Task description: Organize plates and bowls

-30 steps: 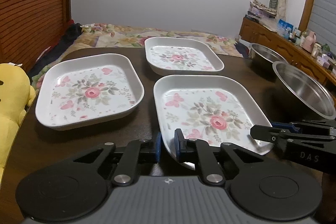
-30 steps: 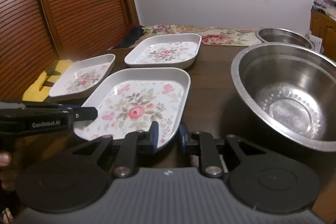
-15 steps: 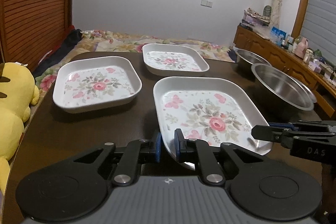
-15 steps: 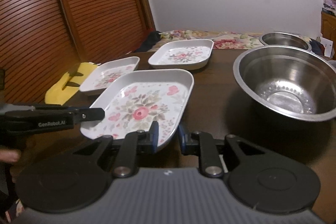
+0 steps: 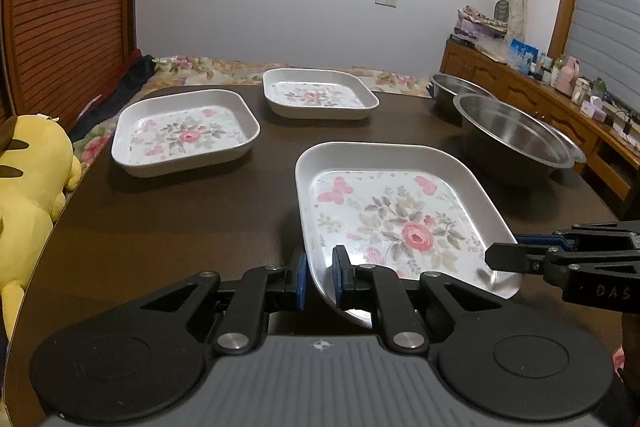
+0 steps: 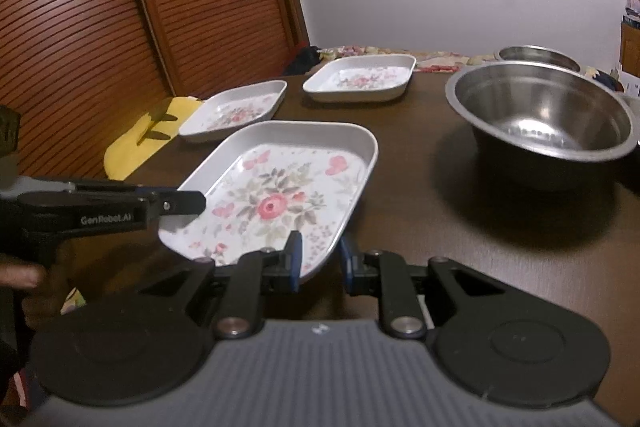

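A white square plate with a pink rose print (image 5: 400, 219) (image 6: 280, 195) hangs level just above the dark table (image 5: 180, 227), held at its two near corners. My left gripper (image 5: 320, 277) (image 6: 200, 203) is shut on the near left corner. On the near right corner my right gripper (image 6: 320, 259) (image 5: 500, 255) is shut, one finger inside the rim and one outside. Two matching plates rest on the table, one at the left (image 5: 184, 135) (image 6: 236, 111) and one at the back (image 5: 320, 99) (image 6: 360, 79). Two steel bowls stand at the right, a large one (image 5: 516, 135) (image 6: 544, 115) and another behind it (image 5: 456, 87) (image 6: 536, 55).
A yellow plush toy (image 5: 28, 179) (image 6: 148, 131) lies against the table's left edge. A wooden sideboard (image 5: 560, 107) crowded with small items runs along the right wall. Beyond the table is a bed with a floral cover (image 5: 200, 67). Part of a hand (image 6: 20, 271) shows at the left gripper's handle.
Both grippers have risen with the rose plate between them. The other plates and the bowls now look lower and farther off. Neither grip has shifted.
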Demonstrator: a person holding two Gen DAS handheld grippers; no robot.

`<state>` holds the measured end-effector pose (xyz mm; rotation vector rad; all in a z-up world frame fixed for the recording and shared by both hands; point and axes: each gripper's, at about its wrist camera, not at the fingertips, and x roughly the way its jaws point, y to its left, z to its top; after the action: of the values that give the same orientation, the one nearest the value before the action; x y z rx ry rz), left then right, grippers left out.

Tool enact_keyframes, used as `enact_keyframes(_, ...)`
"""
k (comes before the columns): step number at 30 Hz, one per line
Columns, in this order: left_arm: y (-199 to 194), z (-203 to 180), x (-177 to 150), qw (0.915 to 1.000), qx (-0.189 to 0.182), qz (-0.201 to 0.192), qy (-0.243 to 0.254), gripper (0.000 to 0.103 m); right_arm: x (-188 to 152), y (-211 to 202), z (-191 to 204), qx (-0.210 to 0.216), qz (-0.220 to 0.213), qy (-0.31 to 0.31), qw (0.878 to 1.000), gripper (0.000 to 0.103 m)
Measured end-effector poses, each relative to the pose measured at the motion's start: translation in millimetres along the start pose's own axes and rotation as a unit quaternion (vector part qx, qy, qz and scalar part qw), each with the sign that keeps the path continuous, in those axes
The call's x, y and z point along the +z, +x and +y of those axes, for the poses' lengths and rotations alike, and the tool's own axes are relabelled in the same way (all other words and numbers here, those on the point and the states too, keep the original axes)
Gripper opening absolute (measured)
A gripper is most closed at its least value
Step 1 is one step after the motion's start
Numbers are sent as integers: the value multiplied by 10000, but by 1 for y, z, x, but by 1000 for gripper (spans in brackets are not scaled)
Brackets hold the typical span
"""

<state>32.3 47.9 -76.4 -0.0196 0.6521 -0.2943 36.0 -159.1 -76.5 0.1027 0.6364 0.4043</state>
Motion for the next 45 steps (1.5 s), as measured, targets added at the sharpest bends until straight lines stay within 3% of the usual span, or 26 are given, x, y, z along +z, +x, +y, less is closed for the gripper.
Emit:
enact_keyframes(25, 3, 1, -10, 9999, 41, 120, -64, 15, -5, 0, 1, 74, 82, 67, 9999, 24)
enact_keyframes(30, -3, 4, -3, 9999, 106, 9, -65, 20, 4, -9, -1, 15, -100, -44, 9999, 25)
enact_keyframes(36, -12, 17, 14, 9995, 228, -223, -56, 33, 33, -17, 0, 62, -384, -276, 9989, 27)
enact_keyframes(45, -4, 51, 49, 9973, 582, -441, -93, 45, 81, 11, 20, 423, -479, -549, 9964, 32)
